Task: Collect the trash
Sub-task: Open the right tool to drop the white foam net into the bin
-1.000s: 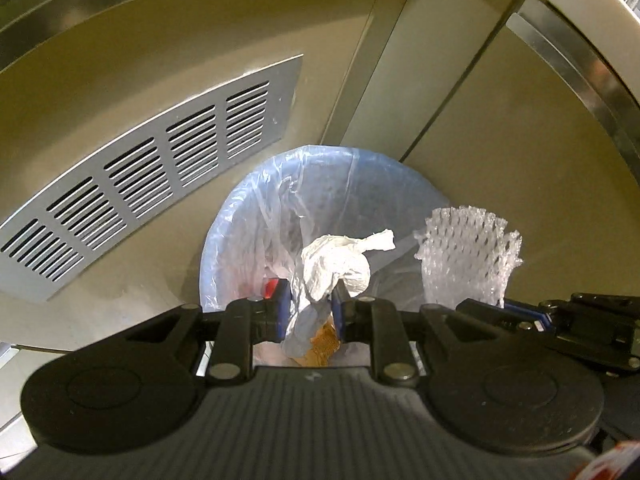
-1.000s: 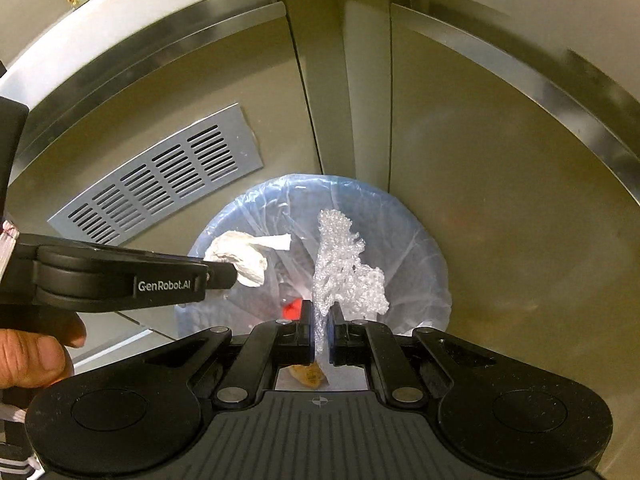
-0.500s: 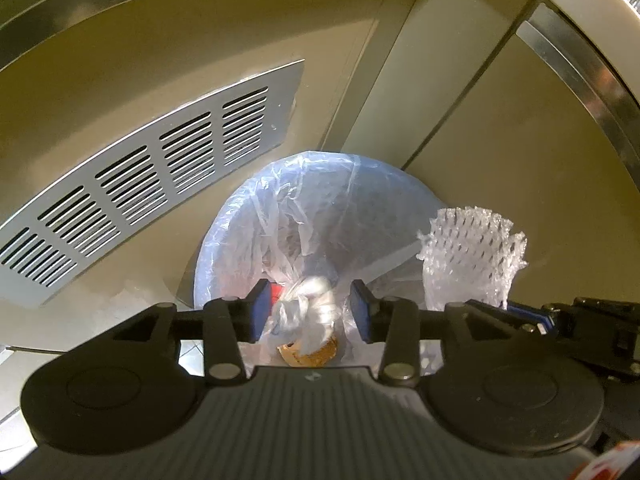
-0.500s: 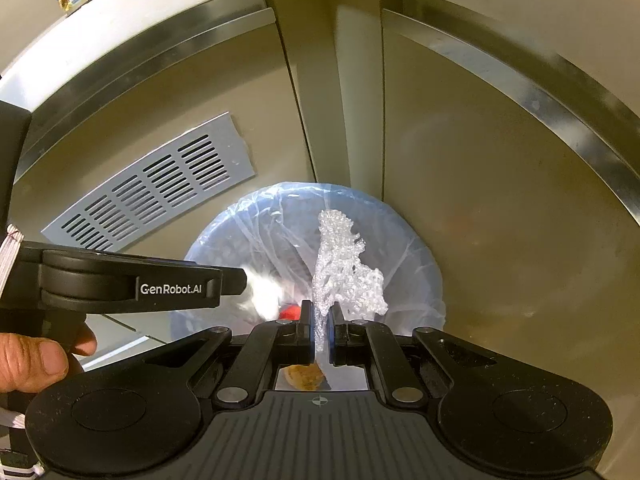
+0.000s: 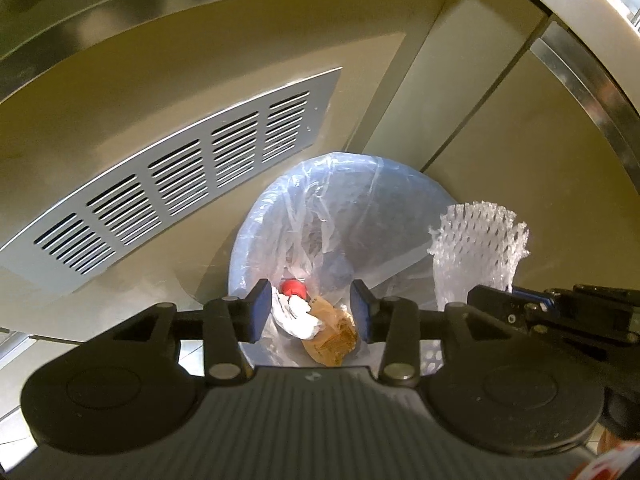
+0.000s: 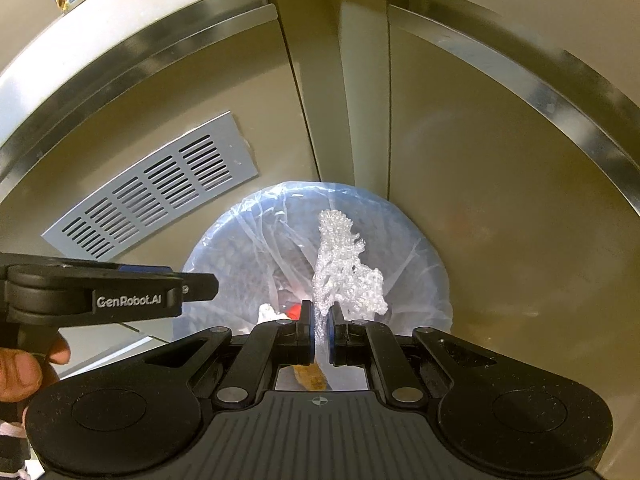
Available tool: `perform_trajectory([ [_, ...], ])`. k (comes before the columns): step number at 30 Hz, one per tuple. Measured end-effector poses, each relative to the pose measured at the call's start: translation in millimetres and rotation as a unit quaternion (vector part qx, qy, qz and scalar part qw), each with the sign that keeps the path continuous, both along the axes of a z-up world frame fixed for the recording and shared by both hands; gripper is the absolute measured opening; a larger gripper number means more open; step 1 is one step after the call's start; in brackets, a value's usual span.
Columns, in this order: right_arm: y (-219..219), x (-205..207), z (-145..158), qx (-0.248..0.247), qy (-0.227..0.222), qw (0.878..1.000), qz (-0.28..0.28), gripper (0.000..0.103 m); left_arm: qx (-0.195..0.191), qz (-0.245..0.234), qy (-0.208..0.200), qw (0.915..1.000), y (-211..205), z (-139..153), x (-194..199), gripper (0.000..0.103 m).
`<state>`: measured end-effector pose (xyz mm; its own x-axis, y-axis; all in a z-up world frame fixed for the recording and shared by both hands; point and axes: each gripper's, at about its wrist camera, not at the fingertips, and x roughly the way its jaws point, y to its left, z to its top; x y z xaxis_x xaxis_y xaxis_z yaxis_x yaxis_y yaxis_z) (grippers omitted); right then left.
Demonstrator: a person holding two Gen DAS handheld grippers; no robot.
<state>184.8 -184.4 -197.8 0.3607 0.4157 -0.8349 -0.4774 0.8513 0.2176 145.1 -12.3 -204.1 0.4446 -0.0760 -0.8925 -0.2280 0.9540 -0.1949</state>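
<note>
Two grippers over a lined bin

From the left wrist, the left gripper (image 5: pixel 308 312) gapes wide and empty over the bin (image 5: pixel 400 200); a white tissue (image 5: pixel 298 318) lies inside, touching a brown wrapper (image 5: pixel 330 340) (a red cap (image 5: pixel 293 287) just beyond). From the right wrist, the right gripper (image 6: pixel 319 334) pinches a foam net (image 6: pixel 340 272) above the bin, a vent (image 6: pixel 160 192) far left.

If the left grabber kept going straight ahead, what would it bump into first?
Probably the trash already in the bin. The left gripper is open and aimed down into the lined trash bin, where a crumpled white tissue and a brown wrapper lie between its fingers. Depth is unclear.
</note>
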Motion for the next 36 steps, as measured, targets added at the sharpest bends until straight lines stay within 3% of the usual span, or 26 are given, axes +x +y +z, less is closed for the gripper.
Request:
perform_trajectory([
  [12,10,2,-3,0.005,0.010,1.000,0.006,0.008,0.003,0.008,0.000,1.0000,7,1,-8,0.039],
  [14,9,1,-3,0.003,0.007,1.000,0.003,0.018,0.003,0.010,0.000,0.9999,8,2,-9,0.039],
  [16,10,1,-4,0.004,0.005,1.000,-0.001,0.051,0.002,0.012,0.000,0.9999,10,3,-10,0.039],
  [17,10,0,-3,0.006,0.005,1.000,-0.002,0.052,0.002,0.013,0.000,0.9999,10,3,-11,0.039],
  [27,5,-6,24,0.002,-0.008,1.000,-0.010,0.052,0.003,-0.003,-0.014,0.9999,11,24,-19,0.039],
  [36,-10,-21,109,0.046,-0.072,0.996,-0.018,0.052,-0.003,-0.045,-0.085,0.9953,-3,98,-25,0.039],
])
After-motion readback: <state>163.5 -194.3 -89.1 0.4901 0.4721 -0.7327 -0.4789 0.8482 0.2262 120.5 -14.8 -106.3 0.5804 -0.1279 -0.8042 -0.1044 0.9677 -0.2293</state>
